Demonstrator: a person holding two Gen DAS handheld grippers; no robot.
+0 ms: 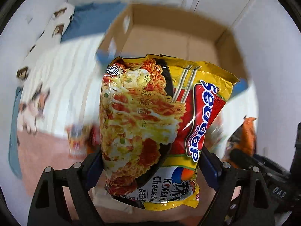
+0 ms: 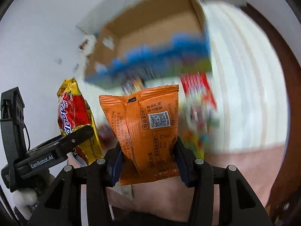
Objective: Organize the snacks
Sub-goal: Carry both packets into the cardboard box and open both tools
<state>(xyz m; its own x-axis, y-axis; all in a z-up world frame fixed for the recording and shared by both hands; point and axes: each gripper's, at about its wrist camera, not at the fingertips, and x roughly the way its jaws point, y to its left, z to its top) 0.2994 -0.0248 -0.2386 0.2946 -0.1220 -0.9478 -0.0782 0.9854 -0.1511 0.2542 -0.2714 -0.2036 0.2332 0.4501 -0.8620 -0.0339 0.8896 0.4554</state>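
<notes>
My left gripper (image 1: 150, 167) is shut on a yellow and red Sedaap instant noodle packet (image 1: 150, 116) and holds it in the air in front of an open cardboard box (image 1: 231, 52). My right gripper (image 2: 148, 162) is shut on an orange snack packet (image 2: 148, 124) with a QR code, also lifted. The noodle packet (image 2: 75, 116) and the left gripper show at the left of the right wrist view. The orange packet (image 1: 246, 133) shows at the right edge of the left wrist view. The box (image 2: 150, 22) lies beyond both packets and looks empty inside.
The box has a blue printed outer side (image 2: 150, 62). Blurred loose snack packets (image 2: 197, 101) lie on a white striped sheet (image 1: 62, 86) near the box. A cat-print pillow (image 1: 60, 22) and a pink cover (image 1: 43, 156) lie to the left.
</notes>
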